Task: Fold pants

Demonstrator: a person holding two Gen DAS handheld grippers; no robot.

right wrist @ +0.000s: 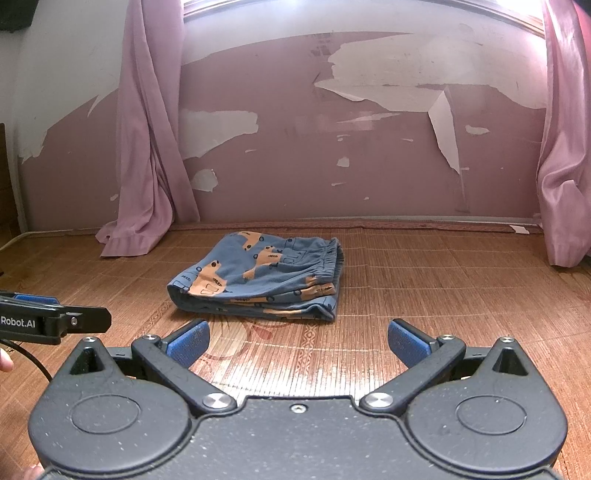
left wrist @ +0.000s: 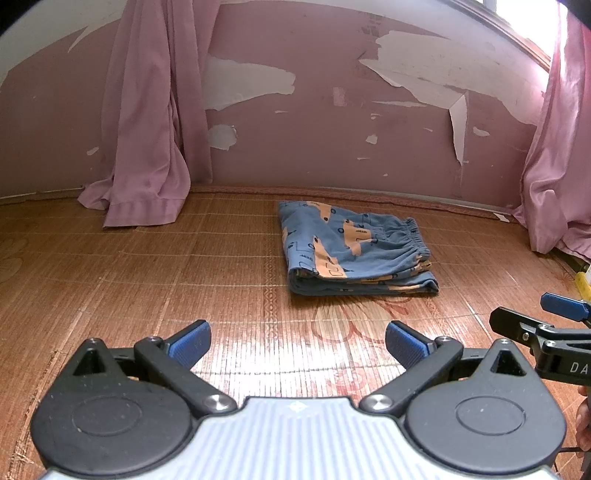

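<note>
In the left wrist view, the left gripper with black arms and blue ribbed pads (left wrist: 297,345) is seen nearest, with its fingers spread wide apart and nothing held between them. At the right edge of this view, the tip of the right gripper (left wrist: 532,314) comes in, and part of a hand (left wrist: 583,424) is noticed below it. In the right wrist view, the right gripper is spread wide in the same way and holds nothing. At the left edge there, one black finger of the left gripper with the printed words "Robot.AI" is shown, together with a thin black cable (right wrist: 35,363); this text and cable are not seen in the other view.

Under both grippers a woven brown bamboo mat with a faded red flower pattern (left wrist: 184,266) is spread. Further on the mat, apart from both grippers, the folded blue pants with an orange vehicle print (left wrist: 354,249) are lying flat, with the elastic waistband turned to the right. The folded layers at the near edge are seen more clearly from the right wrist view.

Behind the pants, a pink wall with peeling paint (left wrist: 314,129) is standing. A pink curtain (left wrist: 147,129) hangs at the left, its hem resting on the mat, and a second pink curtain (left wrist: 557,166) hangs at the right under a bright window (right wrist: 332,7). Nothing stands between the grippers and the pants.
</note>
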